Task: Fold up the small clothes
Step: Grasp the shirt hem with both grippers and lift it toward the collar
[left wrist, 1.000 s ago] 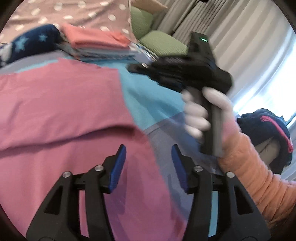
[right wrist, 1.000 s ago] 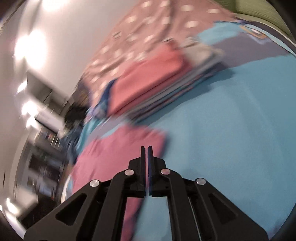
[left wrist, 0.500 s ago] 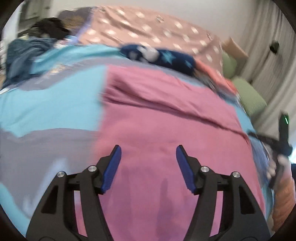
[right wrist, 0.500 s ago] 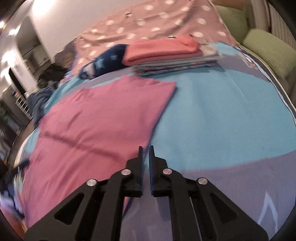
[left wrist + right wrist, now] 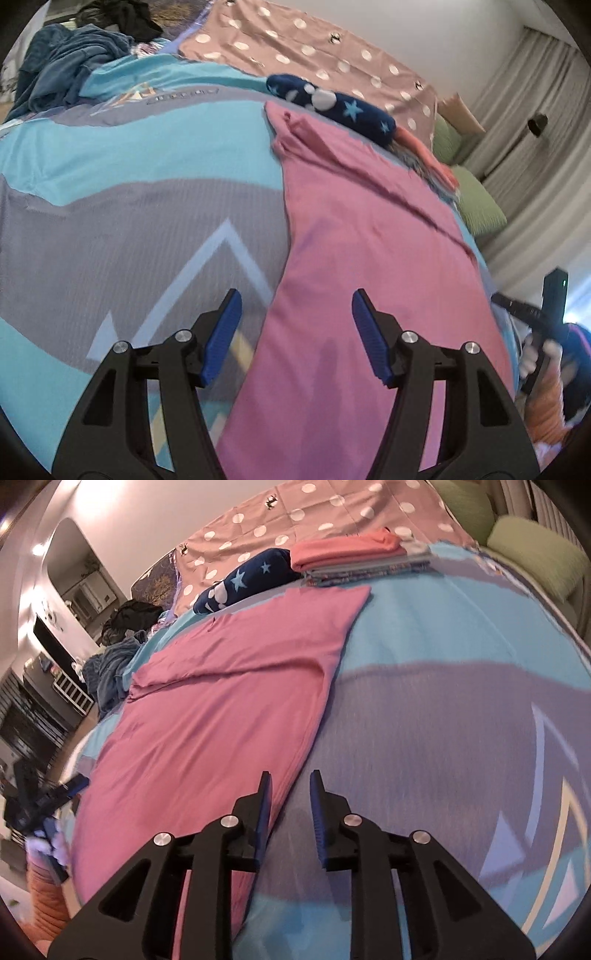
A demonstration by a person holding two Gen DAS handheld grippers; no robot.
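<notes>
Left hand-held gripper [image 5: 295,332] wide open, right hand-held gripper [image 5: 290,805] part-open, both empty over pink garment [image 5: 221,709], unfolded; folded stack [image 5: 354,557] at 12 o'clock done.

Home bedroom: bed [image 5: 129,229], pillows [image 5: 535,559], curtains [image 5: 535,147], clothes pile [image 5: 354,559]

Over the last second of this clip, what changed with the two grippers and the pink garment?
The right gripper, shut a second ago, has opened its jaws slightly beside the pink garment edge. The left gripper swung left to the garment's other edge, jaws open throughout. The garment stays spread flat and the folded stack is untouched.
</notes>
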